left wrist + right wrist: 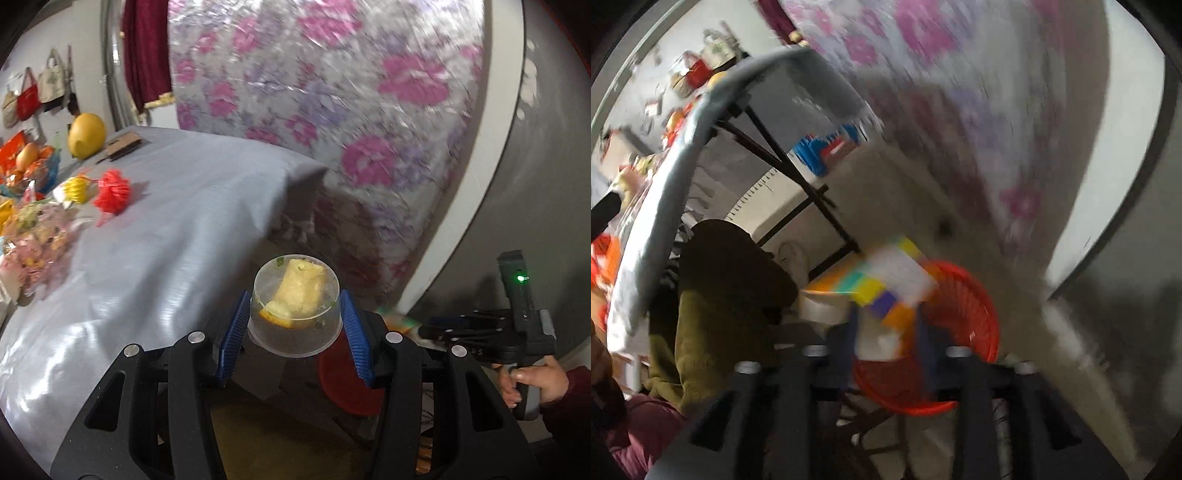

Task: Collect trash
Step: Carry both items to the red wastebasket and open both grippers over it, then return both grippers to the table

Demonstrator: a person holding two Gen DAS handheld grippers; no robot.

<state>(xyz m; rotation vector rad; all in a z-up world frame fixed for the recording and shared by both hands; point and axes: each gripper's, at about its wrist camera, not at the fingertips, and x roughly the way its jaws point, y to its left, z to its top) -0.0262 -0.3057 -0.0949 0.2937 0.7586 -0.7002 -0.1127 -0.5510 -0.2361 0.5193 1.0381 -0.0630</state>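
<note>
Black tongs [295,325] with ribbed blue pads [233,338], maroon sleeve [576,402].

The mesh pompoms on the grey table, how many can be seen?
2. The red pompom lies on the grey table, and the yellow pompom lies just left of it. More may be hidden among the wrappers at the left edge.

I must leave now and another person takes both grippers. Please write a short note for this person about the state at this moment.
Left gripper: shut on the clear plastic cup with food scraps, past the table edge.
Right gripper: a colourful carton between its fingers above the red basket; the picture is blurred, so the grip is unclear.
Done: both items lifted off the table.
Left: drop both in the basket, then collect the red and yellow net scraps.
</note>
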